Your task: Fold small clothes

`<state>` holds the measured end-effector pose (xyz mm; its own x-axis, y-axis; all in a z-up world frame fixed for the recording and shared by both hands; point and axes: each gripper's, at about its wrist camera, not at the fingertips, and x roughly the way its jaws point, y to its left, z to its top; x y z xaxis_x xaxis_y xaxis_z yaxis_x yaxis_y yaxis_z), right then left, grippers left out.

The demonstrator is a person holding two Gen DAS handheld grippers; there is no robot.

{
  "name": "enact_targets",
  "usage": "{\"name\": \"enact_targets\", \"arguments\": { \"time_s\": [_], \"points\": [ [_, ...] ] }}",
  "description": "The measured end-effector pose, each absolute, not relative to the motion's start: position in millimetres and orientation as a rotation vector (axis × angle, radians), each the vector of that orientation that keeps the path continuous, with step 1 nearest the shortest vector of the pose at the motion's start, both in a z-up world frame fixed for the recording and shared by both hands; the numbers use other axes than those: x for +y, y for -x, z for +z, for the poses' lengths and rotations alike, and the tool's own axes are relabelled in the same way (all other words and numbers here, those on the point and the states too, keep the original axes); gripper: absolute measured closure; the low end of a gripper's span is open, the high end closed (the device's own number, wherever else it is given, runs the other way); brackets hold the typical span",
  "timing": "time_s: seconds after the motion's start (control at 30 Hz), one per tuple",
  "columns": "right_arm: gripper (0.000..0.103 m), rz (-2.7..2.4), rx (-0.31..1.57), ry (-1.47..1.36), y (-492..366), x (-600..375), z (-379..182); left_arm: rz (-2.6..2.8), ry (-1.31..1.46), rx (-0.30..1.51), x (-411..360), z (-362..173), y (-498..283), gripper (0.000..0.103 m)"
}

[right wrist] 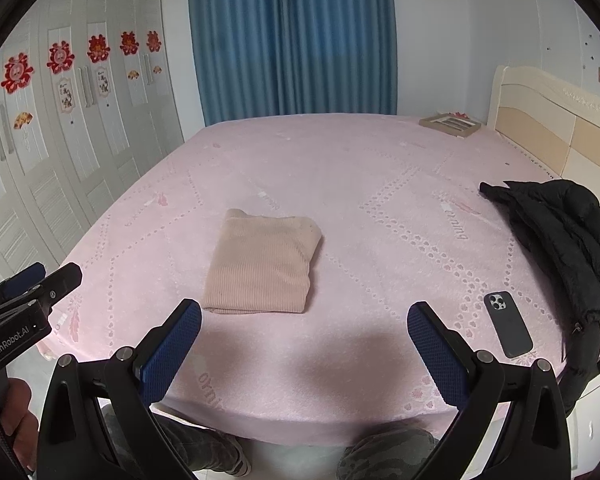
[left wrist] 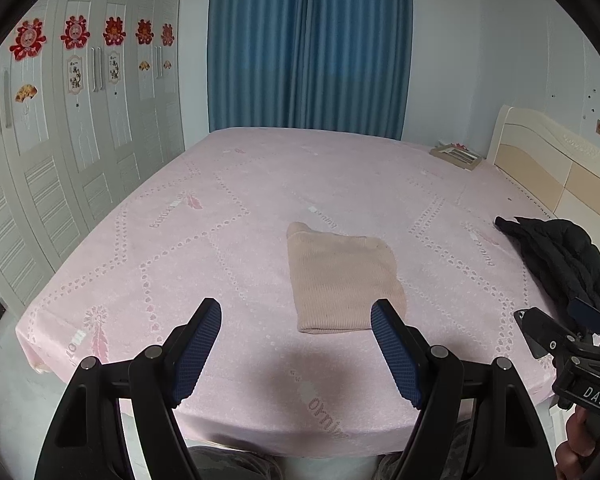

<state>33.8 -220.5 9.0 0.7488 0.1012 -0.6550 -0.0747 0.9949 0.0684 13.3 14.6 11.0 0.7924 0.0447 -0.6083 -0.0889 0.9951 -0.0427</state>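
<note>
A beige ribbed knit garment (left wrist: 342,276) (right wrist: 262,264) lies folded into a flat rectangle on the pink bedsheet (left wrist: 228,216) (right wrist: 380,184), near the bed's front edge. My left gripper (left wrist: 296,320) hangs open above the sheet, just in front of the garment's near edge, nothing between its blue pads (left wrist: 198,348). My right gripper (right wrist: 304,320) is open too, a little to the right of the garment and nearer the bed's edge, holding nothing. Each gripper shows at the side of the other's view: the right gripper (left wrist: 572,344) and the left gripper (right wrist: 24,300).
A black padded jacket (left wrist: 560,260) (right wrist: 556,232) is heaped at the bed's right side by the cream headboard (right wrist: 548,120). A dark phone (right wrist: 508,324) lies face down near the front right corner. A flat box (right wrist: 450,123) sits at the far corner. White wardrobes (left wrist: 60,128) line the left.
</note>
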Motion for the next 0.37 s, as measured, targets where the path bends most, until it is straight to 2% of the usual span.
{"name": "enact_targets", "arguments": {
  "time_s": [0.37],
  "points": [
    [0.002,0.089,0.715,-0.037,-30.1,-222.2,12.3,0.07,0.081,0.666,19.8,6.8,-15.1,0.027]
  ]
}}
